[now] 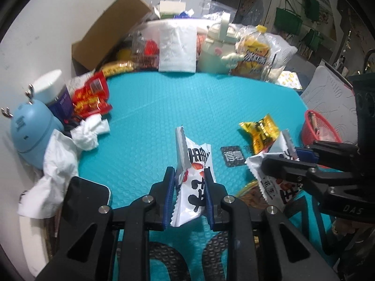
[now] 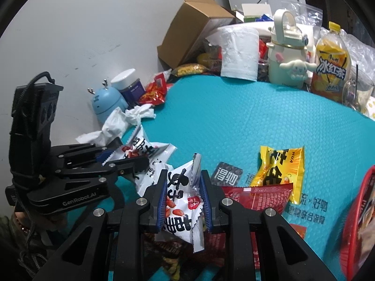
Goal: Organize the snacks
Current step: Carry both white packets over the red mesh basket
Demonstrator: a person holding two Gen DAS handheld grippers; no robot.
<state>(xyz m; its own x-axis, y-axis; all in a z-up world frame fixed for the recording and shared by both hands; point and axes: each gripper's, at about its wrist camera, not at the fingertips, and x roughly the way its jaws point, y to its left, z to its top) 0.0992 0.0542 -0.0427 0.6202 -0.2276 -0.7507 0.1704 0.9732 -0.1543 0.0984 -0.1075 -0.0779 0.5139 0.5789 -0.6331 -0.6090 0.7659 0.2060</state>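
My left gripper [image 1: 190, 175] is shut on a white peanut packet [image 1: 192, 185] with black characters and holds it above the teal mat [image 1: 187, 107]. My right gripper [image 2: 184, 182] is shut on a second white peanut packet [image 2: 182, 201]. In the left wrist view the right gripper [image 1: 281, 157] comes in from the right with its packet [image 1: 274, 180]. In the right wrist view the left gripper [image 2: 131, 157] comes in from the left with its packet [image 2: 143, 154]. A yellow snack packet [image 1: 260, 131] [image 2: 280, 168] and a red packet [image 2: 257, 196] lie on the mat. A red basket [image 1: 321, 128] [image 2: 358, 222] stands at the right.
A small dark card [image 1: 232, 155] [image 2: 226, 174] lies on the mat. At the back stand a paper roll [image 2: 239, 53], a cream bottle [image 2: 288, 51], an iced tea bottle [image 2: 330, 63] and a cardboard box [image 2: 189, 32]. A blue humidifier [image 1: 30, 126], a jar [image 1: 54, 93], red snacks [image 1: 91, 96] and crumpled tissue [image 1: 70, 149] crowd the left edge.
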